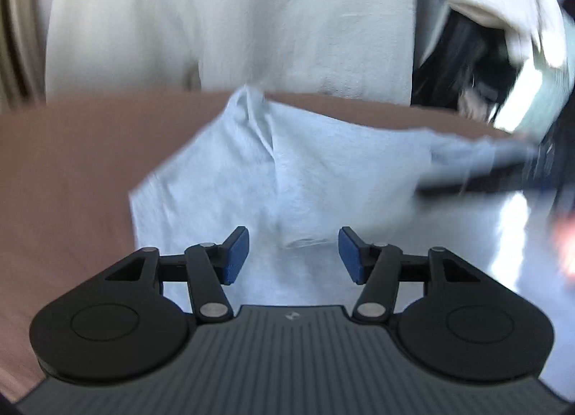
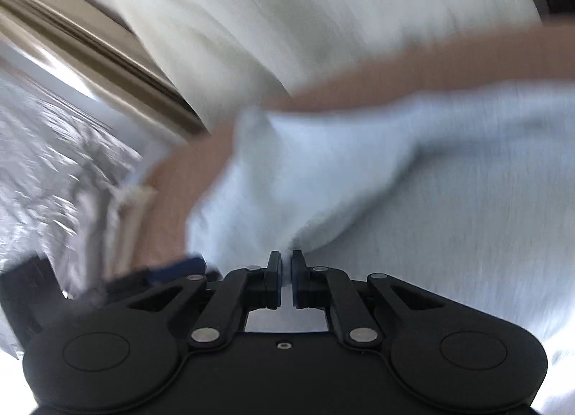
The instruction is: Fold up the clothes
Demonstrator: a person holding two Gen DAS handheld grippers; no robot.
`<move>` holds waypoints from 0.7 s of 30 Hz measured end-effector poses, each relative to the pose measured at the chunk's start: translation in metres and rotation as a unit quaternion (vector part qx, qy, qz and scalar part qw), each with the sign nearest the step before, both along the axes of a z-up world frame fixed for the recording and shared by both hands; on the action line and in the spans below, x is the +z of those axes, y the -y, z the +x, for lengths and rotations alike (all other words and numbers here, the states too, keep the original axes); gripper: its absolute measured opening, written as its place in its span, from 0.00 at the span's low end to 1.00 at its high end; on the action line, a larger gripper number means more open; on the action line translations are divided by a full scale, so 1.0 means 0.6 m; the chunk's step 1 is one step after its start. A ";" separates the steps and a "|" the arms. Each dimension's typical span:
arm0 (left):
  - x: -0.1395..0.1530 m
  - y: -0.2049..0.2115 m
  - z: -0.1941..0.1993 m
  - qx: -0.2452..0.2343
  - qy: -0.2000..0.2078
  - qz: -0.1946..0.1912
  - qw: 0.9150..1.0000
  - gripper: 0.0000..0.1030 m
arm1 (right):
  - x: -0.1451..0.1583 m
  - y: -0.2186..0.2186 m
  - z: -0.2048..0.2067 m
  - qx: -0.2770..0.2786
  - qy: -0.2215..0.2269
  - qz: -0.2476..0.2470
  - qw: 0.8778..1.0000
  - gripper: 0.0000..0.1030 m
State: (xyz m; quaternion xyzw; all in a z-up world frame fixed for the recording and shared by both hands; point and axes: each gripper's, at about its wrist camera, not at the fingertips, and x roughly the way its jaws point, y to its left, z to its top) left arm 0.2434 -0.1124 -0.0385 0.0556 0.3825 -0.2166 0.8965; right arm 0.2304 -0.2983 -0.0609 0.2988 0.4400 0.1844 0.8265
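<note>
Left wrist view: left gripper (image 1: 293,255) at six o'clock, matte black linkage arms with round steel pivots, ribbed grey housing below. Blue textured pads (image 1: 235,256) spread wide apart, nothing pinched between them. Beneath and beyond the gap, a pale blue garment (image 1: 305,170), soft knit, crumpled into an uneven slab with a raised crease running toward twelve o'clock and a small printed label near the fingertips. Spread under it, a smooth brown surface (image 1: 72,149), filling nine o'clock. At twelve o'clock, a broad cream cloth (image 1: 215,19), matte, hanging in soft vertical folds. At two o'clock, a dark heap (image 1: 460,55) with another cream piece draped over it, blurred. At three o'clock, part of the right gripper (image 1: 478,177), a dark bar smeared by motion, at the garment's stretched corner.

Right wrist view: right gripper (image 2: 286,265) at six o'clock, black fingers pressed nearly together, pinching a gathered fold of the pale blue garment (image 2: 395,181), which fans out from the grip toward one and three o'clock. Brown surface (image 2: 172,192) showing at nine o'clock and as a band at one o'clock. Cream cloth (image 2: 287,12) across twelve o'clock, streaked by blur. At ten o'clock, a glossy bronze curved rail (image 2: 90,41). At eight o'clock, crinkled silvery material (image 2: 43,149), too blurred to identify, and near seven o'clock the left gripper's blue pad (image 2: 179,267).
</note>
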 end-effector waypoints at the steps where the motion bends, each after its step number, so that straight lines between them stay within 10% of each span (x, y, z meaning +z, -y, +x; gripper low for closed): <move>1: 0.004 0.012 -0.004 -0.023 0.011 0.017 1.000 0.64 | 0.011 0.010 0.004 -0.007 0.011 0.000 1.000 0.08; 9: -0.052 0.125 0.000 -0.054 0.114 0.171 0.977 0.70 | 0.028 0.047 0.007 -0.033 0.028 0.013 0.999 0.08; 11: -0.050 0.133 0.006 -0.030 0.151 0.205 0.967 0.14 | 0.023 0.054 -0.004 -0.032 0.026 0.017 0.999 0.08; 12: -0.038 0.129 0.006 -0.019 0.169 0.213 0.962 0.04 | 0.025 0.057 -0.011 -0.032 0.029 0.015 0.999 0.08; 16: 0.011 0.108 -0.002 0.014 0.234 0.238 0.942 0.06 | 0.028 0.052 -0.014 -0.027 0.032 0.026 0.999 0.07; 21: -0.021 0.079 -0.041 0.001 0.235 0.336 0.912 0.38 | 0.009 0.033 -0.028 -0.010 0.002 -0.005 1.000 0.07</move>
